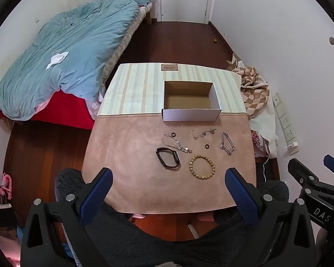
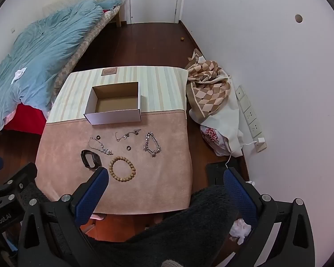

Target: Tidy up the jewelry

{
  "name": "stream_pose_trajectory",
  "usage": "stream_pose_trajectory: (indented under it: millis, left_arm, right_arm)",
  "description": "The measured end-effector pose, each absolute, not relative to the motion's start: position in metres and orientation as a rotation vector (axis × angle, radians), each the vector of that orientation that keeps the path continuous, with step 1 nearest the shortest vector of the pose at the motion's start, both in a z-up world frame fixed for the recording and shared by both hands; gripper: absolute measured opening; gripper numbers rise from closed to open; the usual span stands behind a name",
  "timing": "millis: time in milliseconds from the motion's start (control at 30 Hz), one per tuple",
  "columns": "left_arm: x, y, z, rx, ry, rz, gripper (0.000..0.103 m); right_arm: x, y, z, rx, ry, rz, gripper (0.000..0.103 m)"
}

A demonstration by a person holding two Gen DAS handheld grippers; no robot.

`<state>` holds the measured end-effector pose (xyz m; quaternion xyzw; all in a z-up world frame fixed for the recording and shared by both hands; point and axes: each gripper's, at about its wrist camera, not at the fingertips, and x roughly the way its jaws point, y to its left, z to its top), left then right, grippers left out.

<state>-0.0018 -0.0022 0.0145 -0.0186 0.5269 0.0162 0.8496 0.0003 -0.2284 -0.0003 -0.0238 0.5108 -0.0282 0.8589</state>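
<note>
beyond both wide-open claws, left claw (image 1: pixel 168 178) and right claw (image 2: pixel 164 176), the bead bracelet (image 1: pixel 202 166) lies on the worktop (image 1: pixel 127 155); "das" shows on the right claw's body.

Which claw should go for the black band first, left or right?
Left, probably. The black band lies on the left of the jewelry, nearly centred ahead of the open left claw. From the right claw, also open, it sits off to the left, beyond the bead bracelet.
</note>
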Motion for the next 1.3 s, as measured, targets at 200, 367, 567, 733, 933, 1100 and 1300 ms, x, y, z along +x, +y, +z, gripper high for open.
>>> stream_pose_trajectory:
  millis: [200,367,567,733,933,1100,1300]
  left_arm:
    - [-0.002,-0.005,0.019,-0.040,1.101,0.031,0.103]
    - [-0.003,-0.006,0.020,-0.039,1.096,0.032,0.103]
    - [-0.003,-0.007,0.022,-0.040,1.091,0.031,0.103]
    - [-0.003,-0.006,0.023,-0.041,1.089,0.030,0.103]
    - [-0.004,-0.008,0.025,-0.037,1.082,0.028,0.103]
    - [-0.007,-0.006,0.027,-0.039,1.076,0.026,0.103]
    - [-0.009,-0.003,0.029,-0.041,1.070,0.024,0.103]
  right_arm:
    - [-0.002,-0.229,0.006,-0.052,1.063,-0.060,0.103]
    - [-0.001,-0.230,0.011,-0.048,1.060,-0.054,0.103]
    - [-0.004,-0.231,0.007,-0.044,1.055,-0.049,0.103]
    - [-0.005,-0.231,0.009,-0.042,1.052,-0.048,0.103]
    - [-0.007,-0.232,0.010,-0.042,1.046,-0.047,0.103]
    - [-0.007,-0.230,0.013,-0.044,1.040,-0.046,0.103]
    - [-0.008,-0.229,0.013,-0.043,1.039,-0.042,0.103]
